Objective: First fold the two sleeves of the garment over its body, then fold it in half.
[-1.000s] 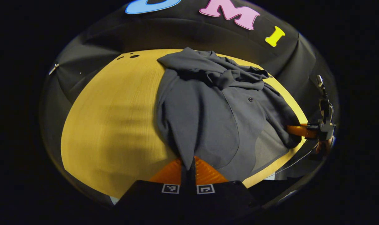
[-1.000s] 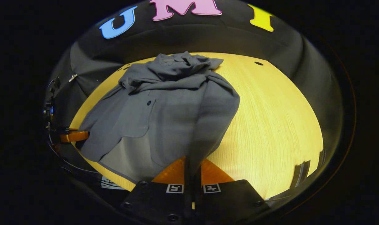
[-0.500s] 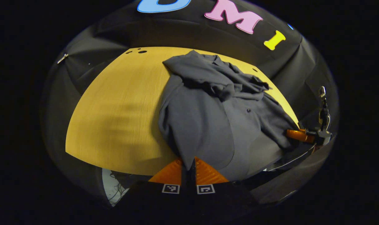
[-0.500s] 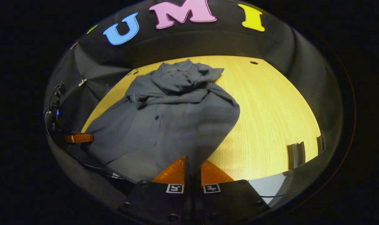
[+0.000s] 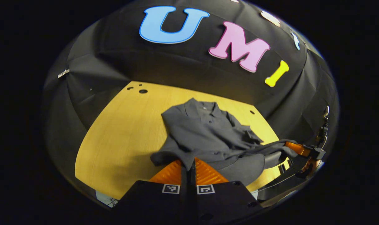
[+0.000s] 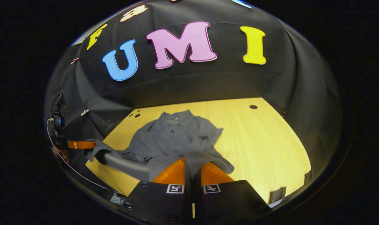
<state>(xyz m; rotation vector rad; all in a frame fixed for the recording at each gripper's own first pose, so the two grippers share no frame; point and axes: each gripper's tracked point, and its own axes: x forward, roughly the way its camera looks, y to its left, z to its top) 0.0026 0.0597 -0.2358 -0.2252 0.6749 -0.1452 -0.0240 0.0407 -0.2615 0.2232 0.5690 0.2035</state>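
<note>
So the dark grey polo shirt is sitting on the yellow wooden desk, collar end pointing toward the booth's back wall, and its near hem is lifted up off the desk by both grippers. The left gripper has its jaws pinched tight together on the hem corner, with fabric bunched right between them. Same deal in the right gripper view: the right gripper has its jaws closed on the shirt's other hem corner, cloth draping over both sides. From the left gripper view you can spot the right gripper off past the shirt's right edge, gripping cloth. The hem stretches between the two grippers, hanging in a loose sag just above the desk's near edge.
</note>
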